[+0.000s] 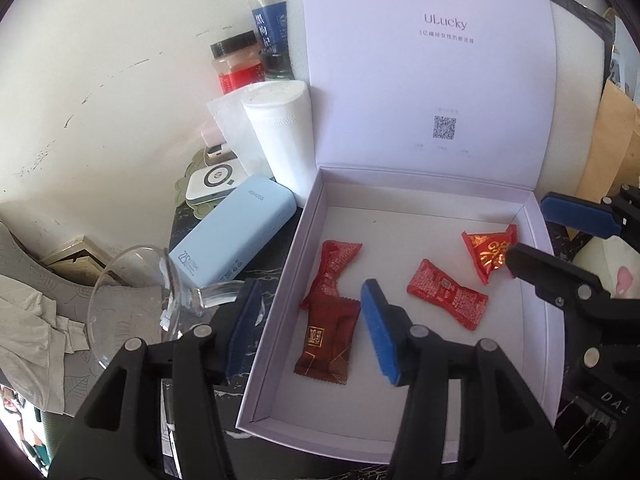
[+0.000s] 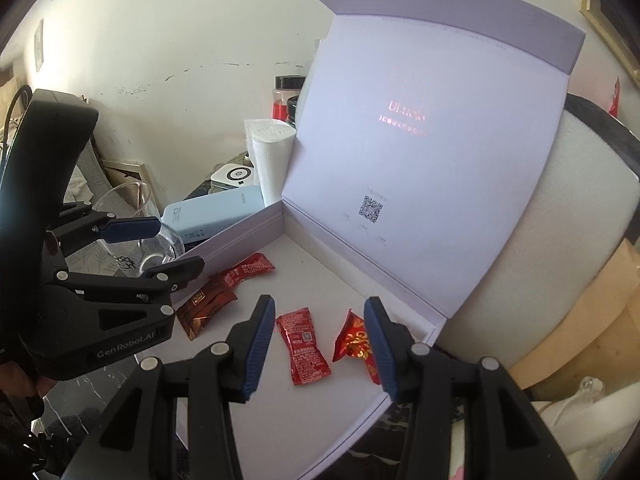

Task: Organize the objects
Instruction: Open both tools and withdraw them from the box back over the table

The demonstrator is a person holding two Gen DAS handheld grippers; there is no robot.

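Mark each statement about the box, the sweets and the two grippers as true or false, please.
1. The white box has its lid closed. False: the lid stands open.
2. Four wrapped sweets lie in the box. True: a dark red one, a red one above it, a red one in the middle and a red and gold one.
3. The left gripper holds a sweet. False: its jaws are open and empty.
4. The right gripper is open, with nothing pressed between its pads. True.
5. A light blue power bank lies inside the box. False: it lies outside, beside the left wall.
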